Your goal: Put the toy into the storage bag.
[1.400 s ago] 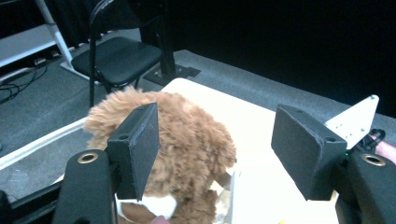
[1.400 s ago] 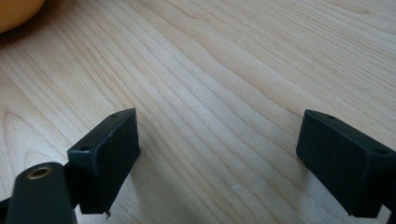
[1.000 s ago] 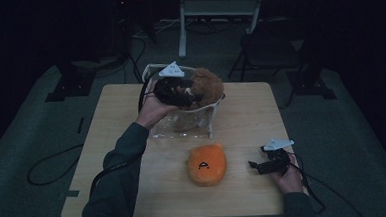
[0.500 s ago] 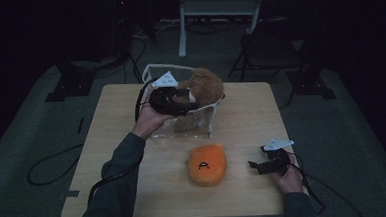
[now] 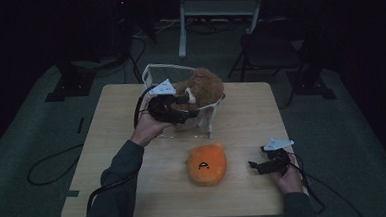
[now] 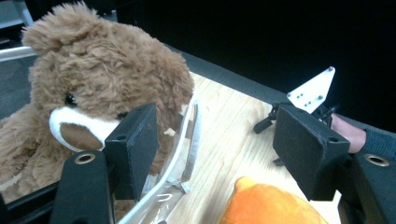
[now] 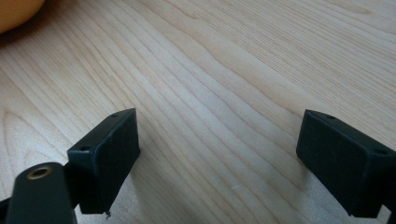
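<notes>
Stage: about half done | brown teddy bear (image 5: 200,88) sitting in clear bin (image 5: 209,118) at worktop (image 5: 246,110) rear | orange plush (image 5: 206,163) lying outside, near front edge | left gripper (image 5: 181,109) fingers apart at bin rim, holding nothing | right gripper (image 5: 256,166) fingers wide, empty, resting on worktop.

The brown teddy bear (image 6: 93,88) has fluffy plush fur. The container (image 6: 184,154) is clear glossy plastic. The table (image 7: 224,70) is pale matt wood with visible grain. The orange toy (image 5: 206,164) looks like soft cloth.
</notes>
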Demonstrator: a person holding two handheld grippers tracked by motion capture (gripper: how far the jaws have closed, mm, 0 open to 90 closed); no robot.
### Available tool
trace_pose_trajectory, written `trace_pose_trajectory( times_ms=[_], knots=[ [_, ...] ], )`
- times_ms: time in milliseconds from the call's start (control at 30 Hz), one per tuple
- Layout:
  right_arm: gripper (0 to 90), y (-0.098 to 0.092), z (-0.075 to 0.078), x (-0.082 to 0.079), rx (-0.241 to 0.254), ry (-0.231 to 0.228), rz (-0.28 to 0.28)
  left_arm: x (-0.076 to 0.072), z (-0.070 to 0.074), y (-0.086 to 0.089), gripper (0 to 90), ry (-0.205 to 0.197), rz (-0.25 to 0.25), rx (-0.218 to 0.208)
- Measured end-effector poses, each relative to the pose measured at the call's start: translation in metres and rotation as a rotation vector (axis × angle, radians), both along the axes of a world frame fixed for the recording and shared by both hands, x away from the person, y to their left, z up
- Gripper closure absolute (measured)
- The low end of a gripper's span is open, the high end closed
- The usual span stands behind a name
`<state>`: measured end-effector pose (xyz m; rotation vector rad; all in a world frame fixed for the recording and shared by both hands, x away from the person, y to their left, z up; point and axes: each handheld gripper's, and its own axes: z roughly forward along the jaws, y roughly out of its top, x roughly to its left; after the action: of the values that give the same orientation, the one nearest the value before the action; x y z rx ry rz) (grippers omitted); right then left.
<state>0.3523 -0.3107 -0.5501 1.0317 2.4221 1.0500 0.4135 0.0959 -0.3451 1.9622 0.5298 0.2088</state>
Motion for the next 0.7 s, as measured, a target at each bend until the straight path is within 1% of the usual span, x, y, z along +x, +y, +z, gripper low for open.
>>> trace_pose_trajectory(
  times_ms=[300,400,600,700],
  knots=[
    [12.5,0.000,0.000,0.000,0.000,0.000,-0.001,-0.007,-0.009,0.000,29.7,-0.006,0.001,0.015],
    [12.5,0.000,0.000,0.000,-0.001,-0.001,0.001,-0.009,-0.014,0.000,29.6,0.000,0.003,0.019],
    [12.5,0.000,0.000,0.000,0.000,0.000,0.000,-0.012,-0.023,-0.001,29.6,0.014,-0.010,0.032],
    [12.5,0.000,0.000,0.000,0.000,0.000,0.000,-0.014,-0.026,-0.001,29.6,0.015,-0.010,0.030]
  ],
)
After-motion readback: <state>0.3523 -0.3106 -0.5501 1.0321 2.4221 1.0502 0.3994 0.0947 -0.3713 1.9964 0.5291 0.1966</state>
